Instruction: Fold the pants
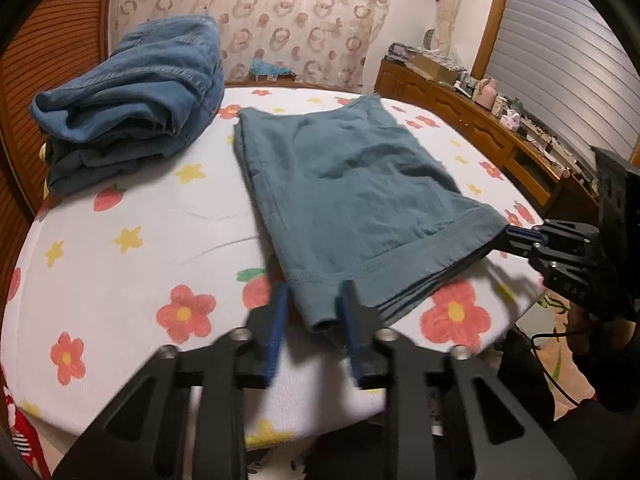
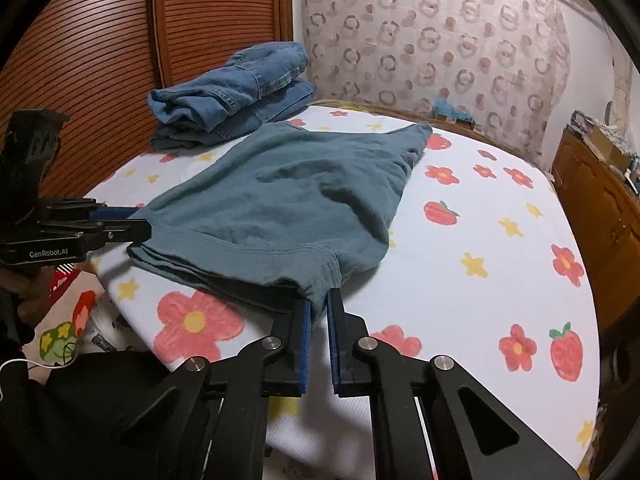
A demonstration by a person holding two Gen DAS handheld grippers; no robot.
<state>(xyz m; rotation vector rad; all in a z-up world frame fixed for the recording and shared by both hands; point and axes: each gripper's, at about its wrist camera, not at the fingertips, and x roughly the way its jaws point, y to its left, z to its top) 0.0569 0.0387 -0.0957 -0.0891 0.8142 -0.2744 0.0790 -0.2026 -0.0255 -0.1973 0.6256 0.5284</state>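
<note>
The teal pants (image 1: 352, 192) lie folded on the flowered bed (image 1: 132, 264), hem toward me. My left gripper (image 1: 316, 296) stands around the near left corner of the hem, its jaws a little apart with cloth between them. In the right wrist view the pants (image 2: 288, 200) spread away from my right gripper (image 2: 318, 300), which pinches the near right hem corner. The right gripper also shows in the left wrist view (image 1: 516, 236), at the hem's right corner. The left gripper shows in the right wrist view (image 2: 136, 222), at the hem's left corner.
A pile of folded blue jeans (image 1: 132, 96) sits at the far left of the bed, also visible in the right wrist view (image 2: 236, 88). A wooden sideboard (image 1: 476, 116) with clutter stands to the right. A slatted wooden door (image 2: 100, 60) is on the left. The bed's near edge is just below the hem.
</note>
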